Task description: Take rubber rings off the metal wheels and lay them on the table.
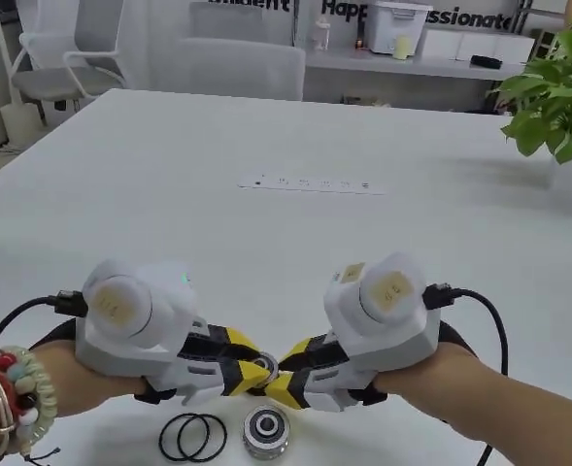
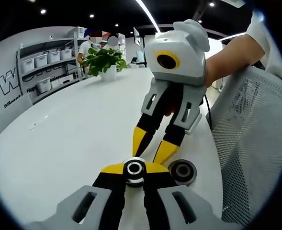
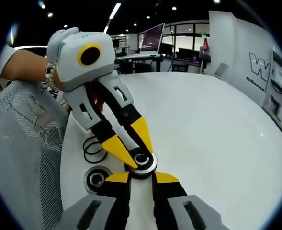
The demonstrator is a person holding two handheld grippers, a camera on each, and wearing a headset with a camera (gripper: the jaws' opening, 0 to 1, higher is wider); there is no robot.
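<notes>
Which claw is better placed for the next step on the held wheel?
Probably the right. The left claw is shut on the metal wheel; the right claw is open, its tips at the wheel.

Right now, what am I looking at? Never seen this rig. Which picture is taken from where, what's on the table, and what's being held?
There is no robot here: a person holds a two-jaw gripper in each hand. The head view comes from a camera in the person's headset, looking down at both grippers. Each round picture comes from a camera riding on one gripper and looking along its own jaws, with the other gripper facing it.

The left gripper is shut on a metal wheel. The right gripper has its tips at that same wheel with its jaws parted. I cannot tell whether it grips anything.

On the white table, close to the person, lie two black rubber rings and a second metal wheel.
</notes>
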